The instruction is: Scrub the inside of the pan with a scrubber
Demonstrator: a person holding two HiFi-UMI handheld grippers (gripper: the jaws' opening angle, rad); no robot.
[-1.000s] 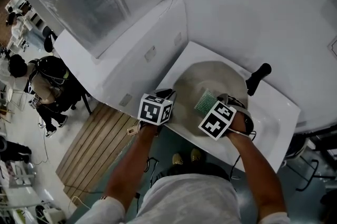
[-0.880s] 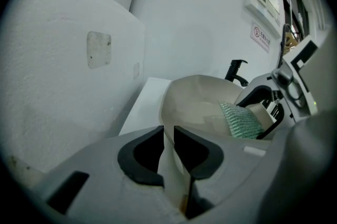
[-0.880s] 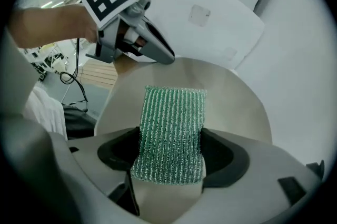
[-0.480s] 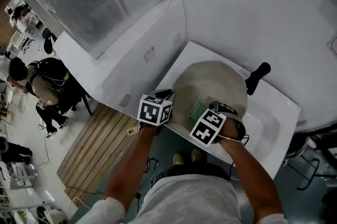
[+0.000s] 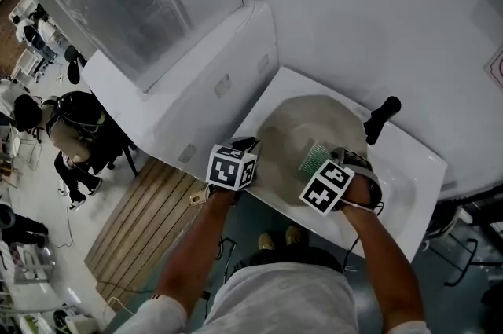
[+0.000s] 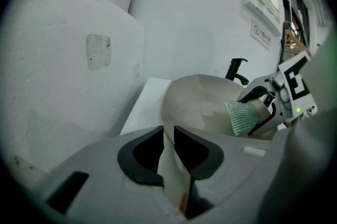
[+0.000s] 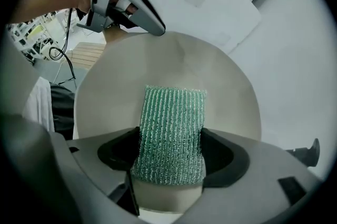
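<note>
In the head view's lower centre the right tool (image 5: 321,165), clamped on the green scrubber (image 5: 315,155), has swung back rightward across the beige pan (image 5: 302,120) in the white sink (image 5: 409,175) (left tool (image 5: 251,142) pinches its near rim), so scrubbing is mid-stroke.

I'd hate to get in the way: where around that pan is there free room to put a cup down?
Free: the white basin floor right of the pan, beside the black handle; also the flat white ledge between pan and wall panel. Crowded: the pan's near side, where the left gripper clamps the rim and the right gripper holds the green scrubber.
</note>
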